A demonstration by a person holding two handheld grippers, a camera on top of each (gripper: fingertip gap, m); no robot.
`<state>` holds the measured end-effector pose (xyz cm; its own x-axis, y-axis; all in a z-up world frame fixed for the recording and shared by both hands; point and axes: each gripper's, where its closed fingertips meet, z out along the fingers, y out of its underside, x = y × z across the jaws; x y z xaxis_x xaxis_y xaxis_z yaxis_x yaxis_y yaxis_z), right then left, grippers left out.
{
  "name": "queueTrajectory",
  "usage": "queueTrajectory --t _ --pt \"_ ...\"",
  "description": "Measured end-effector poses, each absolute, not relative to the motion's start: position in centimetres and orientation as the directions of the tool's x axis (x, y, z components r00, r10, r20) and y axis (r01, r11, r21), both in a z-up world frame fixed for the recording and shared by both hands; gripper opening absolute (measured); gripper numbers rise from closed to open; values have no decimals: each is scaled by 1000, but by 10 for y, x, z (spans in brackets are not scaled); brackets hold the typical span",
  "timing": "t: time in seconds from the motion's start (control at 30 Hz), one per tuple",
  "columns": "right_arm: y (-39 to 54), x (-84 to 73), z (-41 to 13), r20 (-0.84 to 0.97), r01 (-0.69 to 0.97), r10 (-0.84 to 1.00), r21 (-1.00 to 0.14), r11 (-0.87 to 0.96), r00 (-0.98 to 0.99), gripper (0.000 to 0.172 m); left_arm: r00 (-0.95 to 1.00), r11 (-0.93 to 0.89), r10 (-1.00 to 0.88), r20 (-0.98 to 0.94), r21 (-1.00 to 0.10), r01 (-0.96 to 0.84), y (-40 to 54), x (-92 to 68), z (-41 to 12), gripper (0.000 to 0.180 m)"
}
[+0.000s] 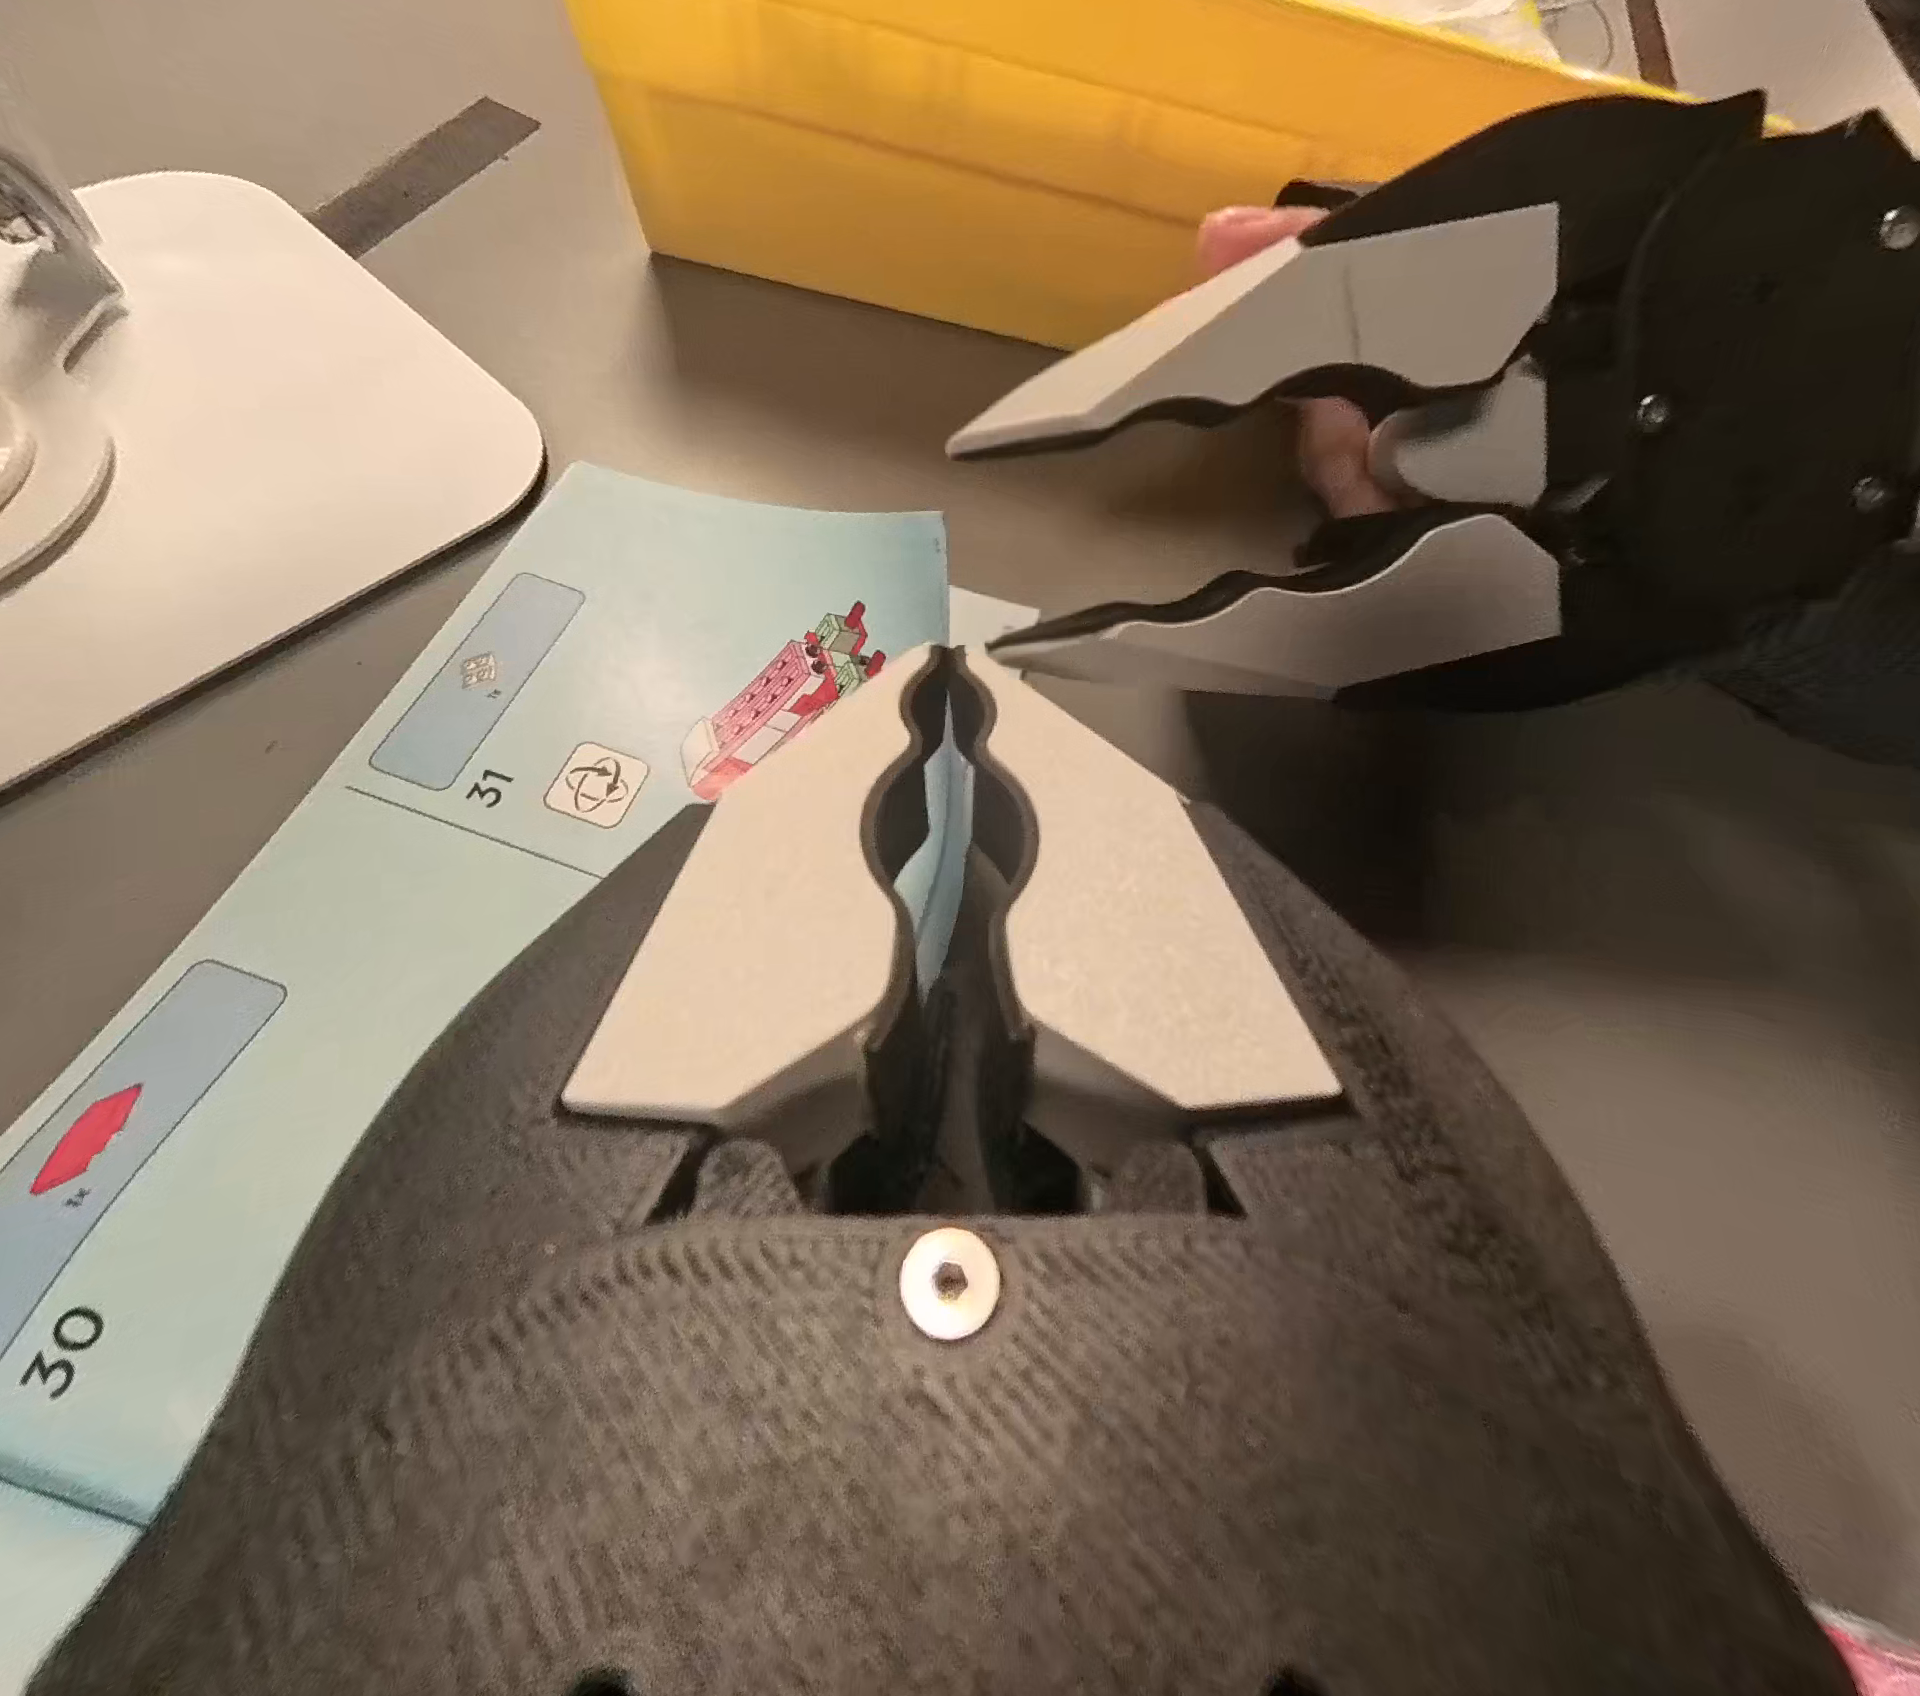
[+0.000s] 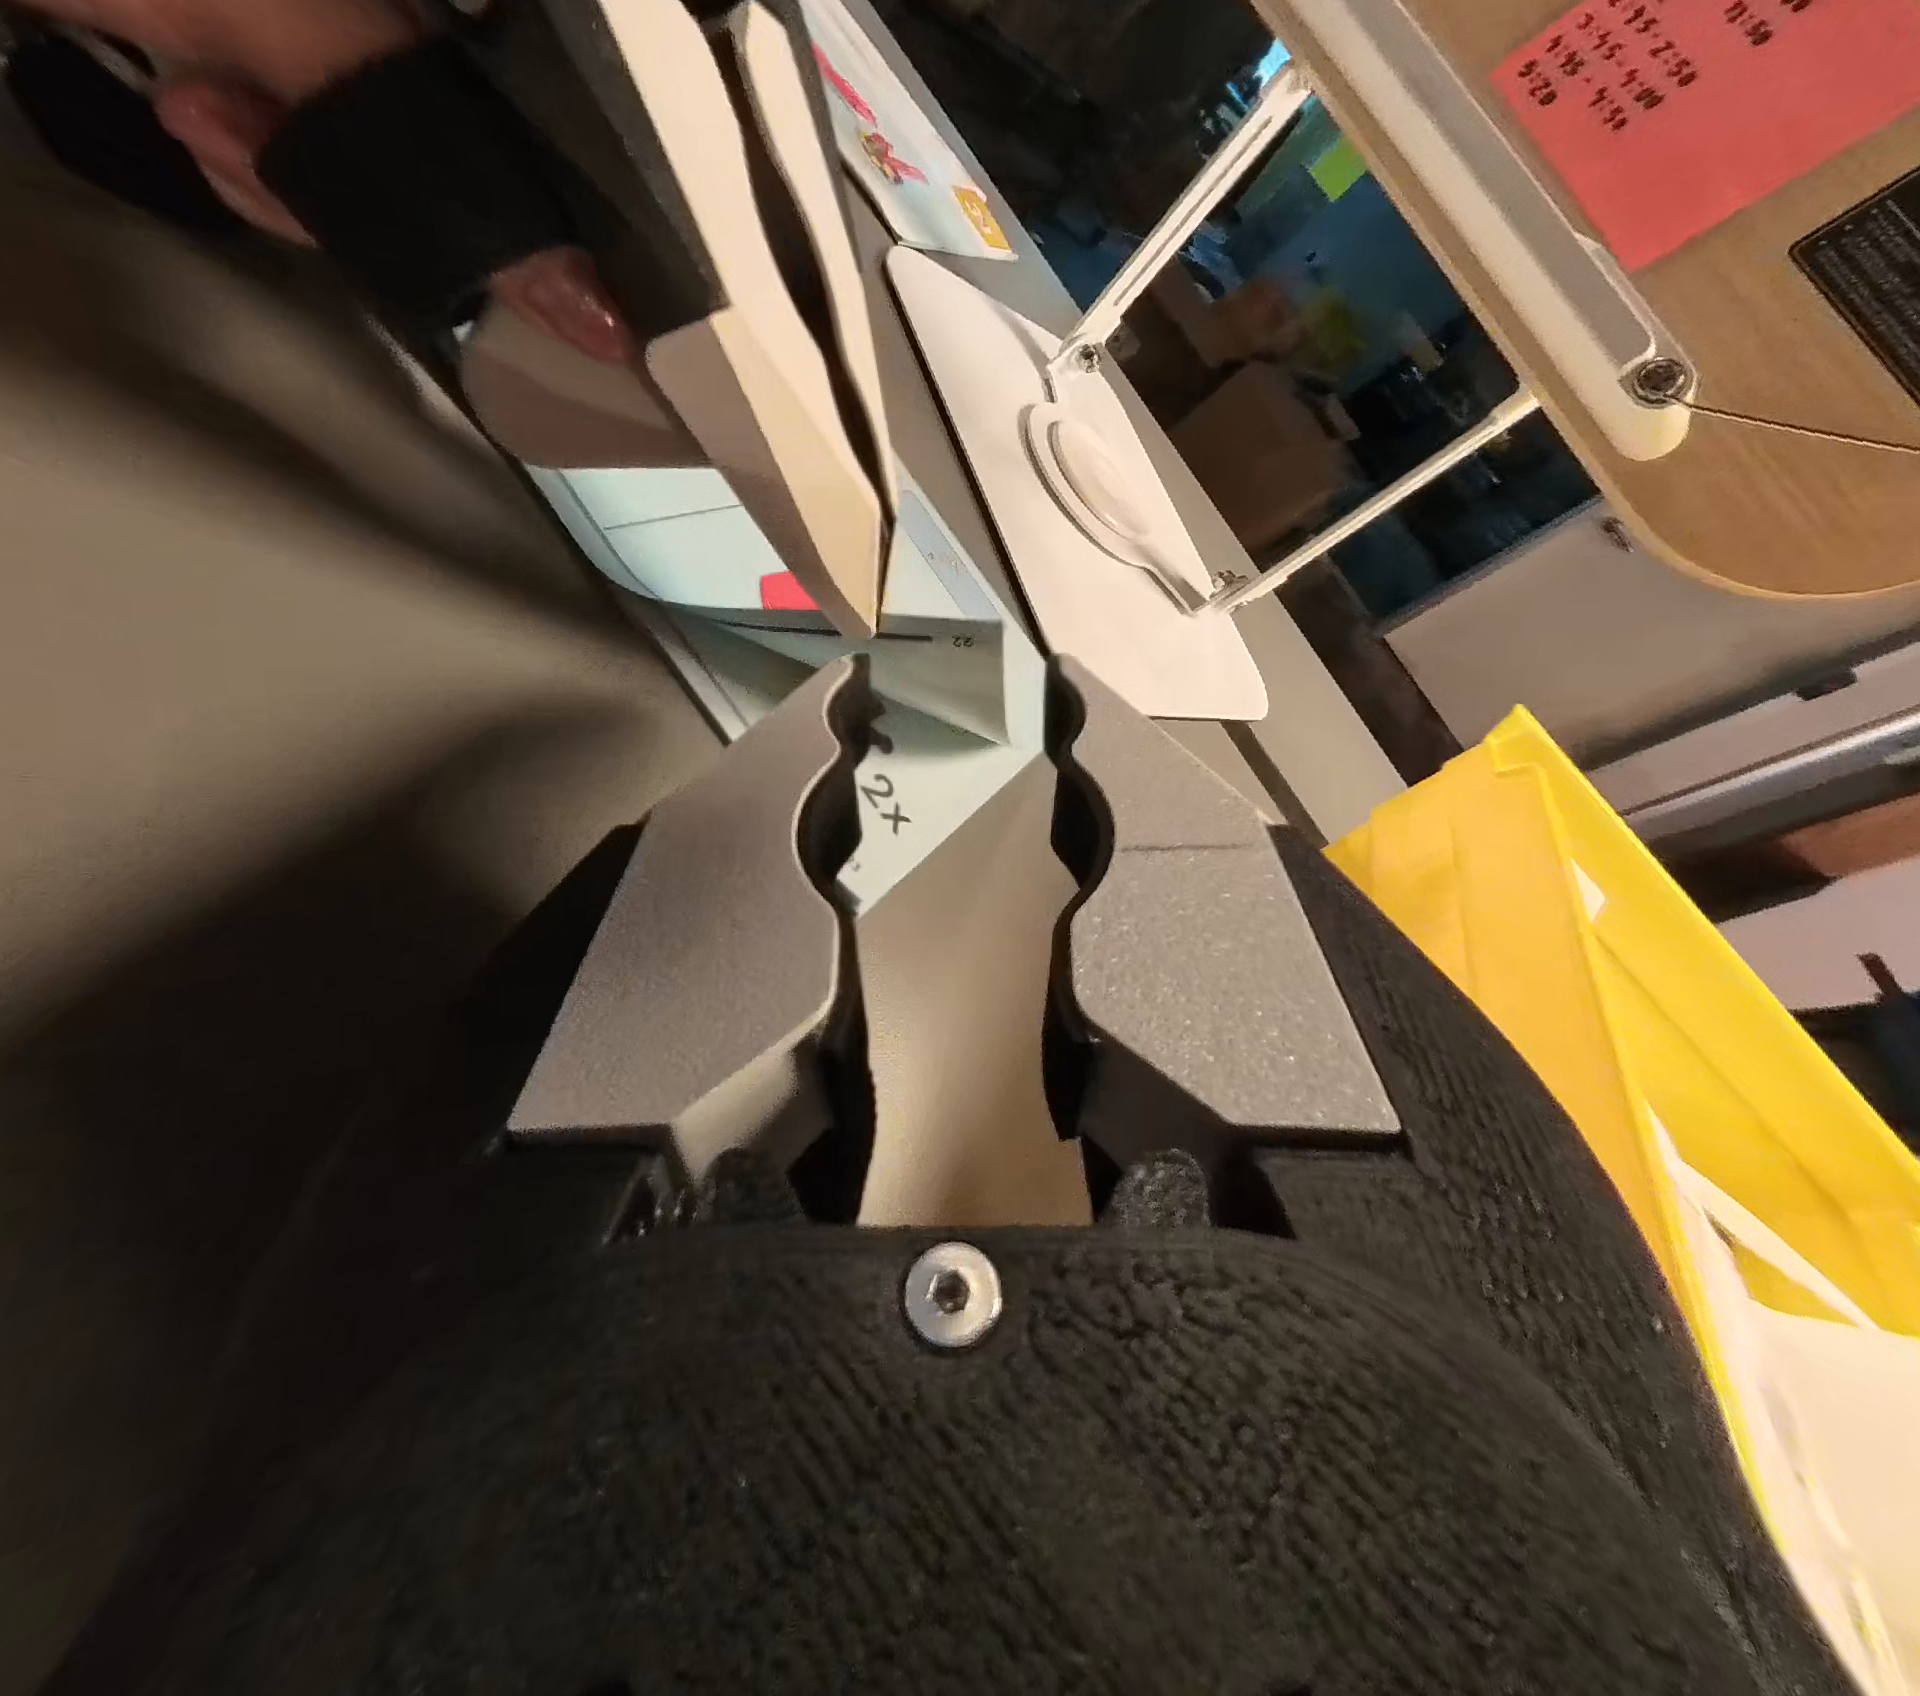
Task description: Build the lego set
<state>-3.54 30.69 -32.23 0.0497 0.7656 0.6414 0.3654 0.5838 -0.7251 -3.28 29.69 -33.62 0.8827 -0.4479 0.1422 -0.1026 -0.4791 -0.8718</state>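
Note:
A light blue building-instruction booklet [image 1: 582,670] lies open on the grey table [image 1: 790,410]. My left gripper [image 1: 951,654] is shut on the right edge of its top page, and the thin sheet runs up between the pads. It also shows in the right wrist view [image 2: 868,618], pinched shut just above the booklet [image 2: 935,773]. My right gripper [image 1: 977,550] comes in from the right, open, with its lower fingertip [image 1: 1013,644] at the booklet's far right corner. In its own view the right gripper [image 2: 956,675] is open with the page's corner between the pads, which do not press on it.
A yellow bin [image 1: 935,119] with white bags stands just behind, and also shows in the right wrist view [image 2: 1558,919]. A white stand base [image 1: 260,399] sits on the left, close to the booklet. A person's fingers [image 1: 1330,451] show behind the right gripper. My left and right fingertips are right by each other.

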Motion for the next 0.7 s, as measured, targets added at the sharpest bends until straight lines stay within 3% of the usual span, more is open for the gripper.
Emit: queueTrajectory --t 0.7 --pt "306 -35 -330 665 396 746 -690 606 18 9 876 -479 -472 97 -863 -162 295 -29 -342 0"
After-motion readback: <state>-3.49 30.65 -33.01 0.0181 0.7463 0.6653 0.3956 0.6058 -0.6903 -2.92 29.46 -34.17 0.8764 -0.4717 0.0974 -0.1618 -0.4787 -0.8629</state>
